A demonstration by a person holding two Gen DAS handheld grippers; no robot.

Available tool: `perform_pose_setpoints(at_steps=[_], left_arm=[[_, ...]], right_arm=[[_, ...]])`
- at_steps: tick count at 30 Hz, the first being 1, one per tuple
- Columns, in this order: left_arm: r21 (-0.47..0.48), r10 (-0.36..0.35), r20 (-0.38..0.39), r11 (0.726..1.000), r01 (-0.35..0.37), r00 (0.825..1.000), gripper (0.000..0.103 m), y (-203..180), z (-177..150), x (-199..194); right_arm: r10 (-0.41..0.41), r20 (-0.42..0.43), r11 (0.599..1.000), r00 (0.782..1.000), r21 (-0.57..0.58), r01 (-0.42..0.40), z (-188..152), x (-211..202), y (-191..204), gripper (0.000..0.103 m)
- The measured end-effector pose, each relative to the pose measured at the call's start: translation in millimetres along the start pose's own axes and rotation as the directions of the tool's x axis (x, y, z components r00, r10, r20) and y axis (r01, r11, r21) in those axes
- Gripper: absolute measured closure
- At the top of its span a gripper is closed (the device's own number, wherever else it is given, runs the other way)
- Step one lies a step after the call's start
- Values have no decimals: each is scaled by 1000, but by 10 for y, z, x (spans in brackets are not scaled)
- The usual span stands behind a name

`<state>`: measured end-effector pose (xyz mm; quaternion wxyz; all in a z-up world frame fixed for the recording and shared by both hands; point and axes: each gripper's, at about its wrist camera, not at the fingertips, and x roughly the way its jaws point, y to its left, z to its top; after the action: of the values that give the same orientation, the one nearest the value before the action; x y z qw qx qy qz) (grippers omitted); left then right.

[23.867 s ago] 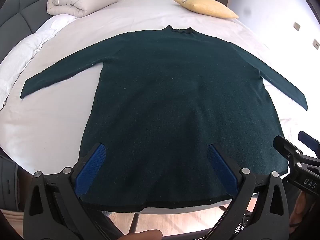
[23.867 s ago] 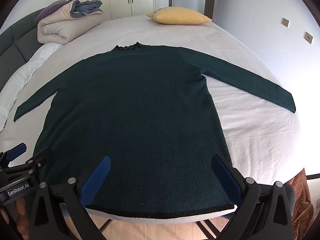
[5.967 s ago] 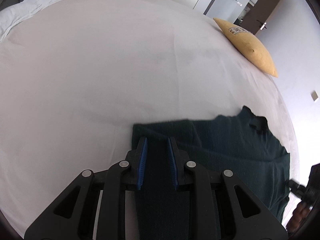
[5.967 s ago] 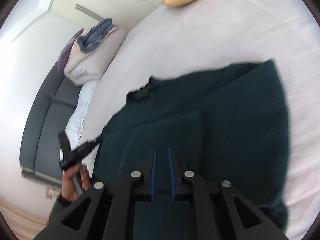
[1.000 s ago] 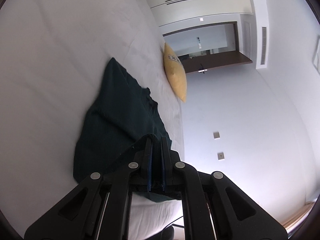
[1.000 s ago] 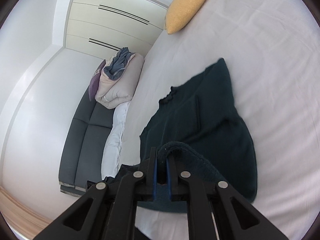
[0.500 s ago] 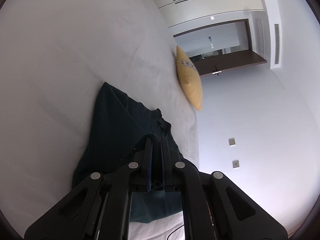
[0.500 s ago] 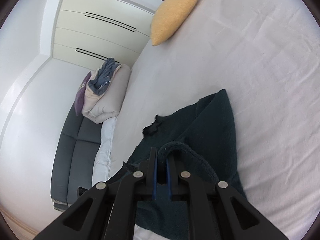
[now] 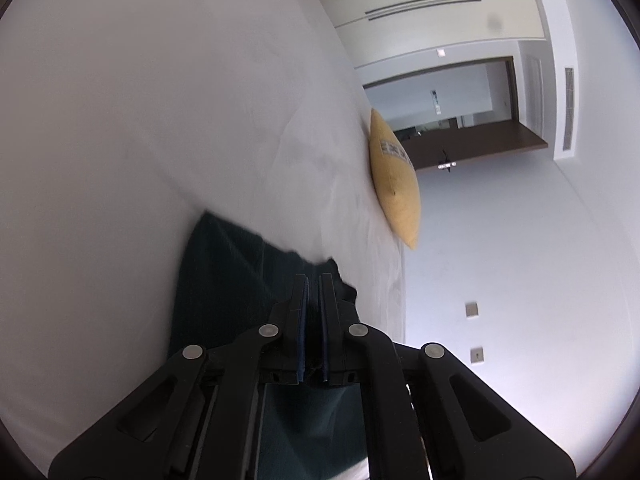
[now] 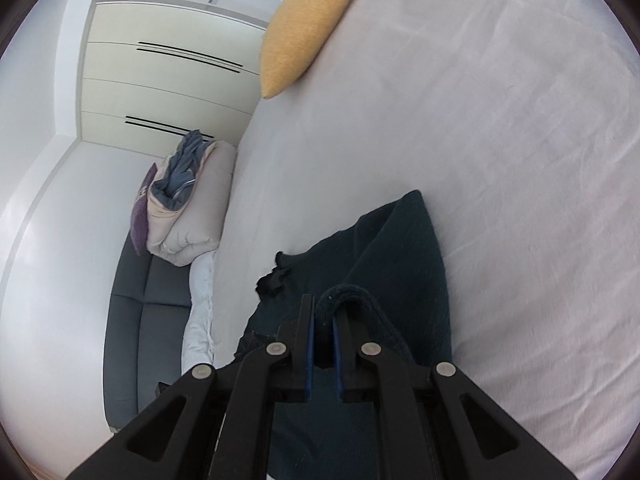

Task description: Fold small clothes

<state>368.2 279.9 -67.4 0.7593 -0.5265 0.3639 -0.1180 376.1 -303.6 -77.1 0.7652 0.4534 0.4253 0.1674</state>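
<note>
Sweater (image 10: 404,256) hem clamped in both my jaws, body stretching far toward its collar (image 10: 274,280) on the bed (image 10: 500,140).

Matte black plastic throughout: left gripper (image 9: 314,280) and right gripper (image 10: 324,300), each with angular linkage arms, triangular cut-outs, four round silver screws and slim blue pads (image 10: 309,344) lining the fingers.

Left wrist view: rolled, close over bed (image 9: 120,128), facing doorway (image 9: 448,116). Right wrist view: rolled opposite, close, facing wardrobe (image 10: 160,80). Shared: dark green sweater (image 9: 224,280) (image 10: 404,264), yellow pillow (image 9: 394,184) (image 10: 304,28), sheet.
</note>
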Motion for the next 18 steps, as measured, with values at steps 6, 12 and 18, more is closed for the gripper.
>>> perform_pose_setpoints(at_steps=[6, 12, 18], left_arm=[[-4, 23, 7, 1000, -23, 1000, 100, 90, 142, 235], [-24, 44, 21, 999, -43, 999, 101, 256, 184, 284], [-7, 57, 43, 998, -57, 997, 102, 228, 238, 327]], right_arm=[[-22, 5, 999, 1000, 34, 22, 127, 153, -80, 94], [-40, 1, 999, 999, 37, 40, 173, 232, -140, 94], [-46, 23, 998, 999, 50, 45, 243, 232, -177, 94]])
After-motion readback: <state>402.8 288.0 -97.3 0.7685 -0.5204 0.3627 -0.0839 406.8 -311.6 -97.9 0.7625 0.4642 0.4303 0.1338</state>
